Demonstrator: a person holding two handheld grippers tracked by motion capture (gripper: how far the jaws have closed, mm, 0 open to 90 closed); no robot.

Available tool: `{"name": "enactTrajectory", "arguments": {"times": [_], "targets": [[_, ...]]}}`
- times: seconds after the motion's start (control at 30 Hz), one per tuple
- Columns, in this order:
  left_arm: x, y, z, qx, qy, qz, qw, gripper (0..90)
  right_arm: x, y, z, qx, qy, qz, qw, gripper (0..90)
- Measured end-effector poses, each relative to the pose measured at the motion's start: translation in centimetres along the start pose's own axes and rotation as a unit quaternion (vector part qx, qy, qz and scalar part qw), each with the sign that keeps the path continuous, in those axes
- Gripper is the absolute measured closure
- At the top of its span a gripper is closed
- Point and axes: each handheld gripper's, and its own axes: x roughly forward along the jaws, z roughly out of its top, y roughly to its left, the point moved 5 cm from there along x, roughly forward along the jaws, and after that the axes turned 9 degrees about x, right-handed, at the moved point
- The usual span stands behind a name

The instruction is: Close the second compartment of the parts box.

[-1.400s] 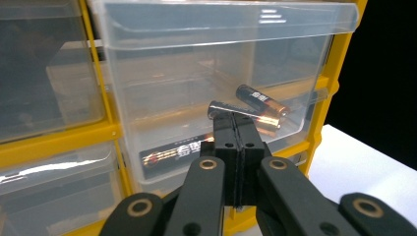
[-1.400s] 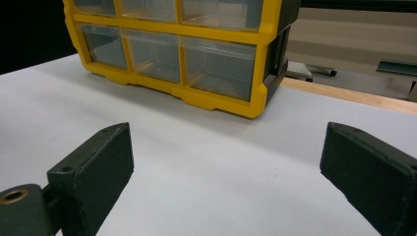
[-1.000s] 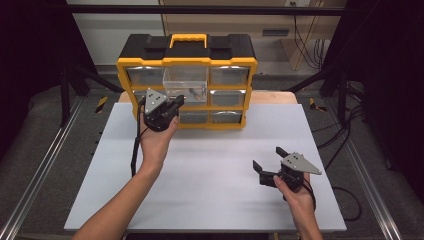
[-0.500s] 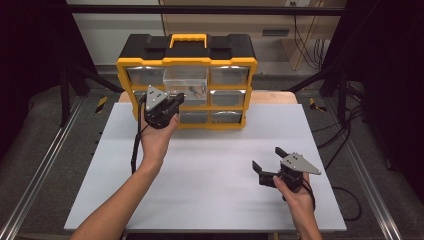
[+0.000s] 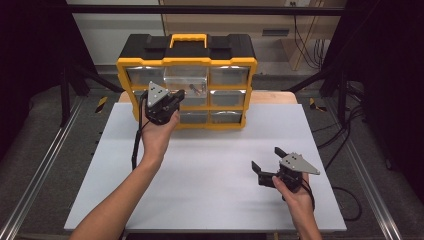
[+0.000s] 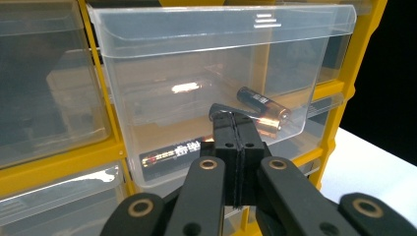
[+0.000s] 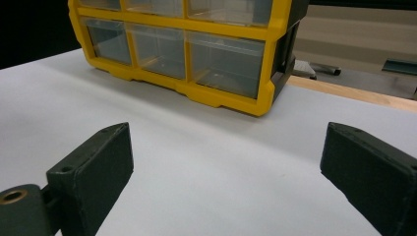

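The right gripper [image 5: 265, 165] is sitting nearest the person, low over the front right part of the white table [image 5: 210, 190], held from behind by the right hand [image 5: 295, 192]. Its jaws are standing wide apart with nothing between them, and its grey three-cornered plate [image 5: 298, 163] is facing up. In the right gripper view, the two black jaws are flanking bare white table surface, and the gripper is pointing toward the lower right corner of the organizer.

Farther along, the left forearm is reaching diagonally across the table from the bottom left. The left hand [image 5: 157, 132] is holding the left gripper [image 5: 176, 97] raised against the front of the yellow and black drawer organizer [image 5: 186, 62]. In the left gripper view, this gripper's jaws are pressed together with no gap showing. Whether anything thin is pinched between the tips cannot be told. The tips are sitting right at the front wall of a clear plastic drawer [image 6: 221, 73], which is standing pulled out from the organizer's frame.

A battery [image 6: 263, 110] with a dark and copper-coloured casing is lying inside that drawer, near its front right corner, just beyond the jaw tips. In the high view, this drawer is the middle one of the top row.

The organizer is standing at the far edge of the table, its yellow handle [image 5: 187, 39] on top. A wooden edge [image 7: 354, 93] is showing beyond the white surface.
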Motion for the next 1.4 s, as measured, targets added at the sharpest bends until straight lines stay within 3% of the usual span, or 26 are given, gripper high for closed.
{"name": "enactTrajectory", "arguments": {"times": [0.67,1.4], "targets": [[0.4,0.2,-0.1,-0.003,-0.004,0.003,1.0000,90.0,0.0,0.2,0.0,0.001,0.004,-0.001,1.0000,6.0],[1.3,1.3,0.5,-0.002,-0.007,0.014,0.9999,90.0,0.0,0.1,0.0,0.002,0.002,-0.003,1.0000,5.8]]}}
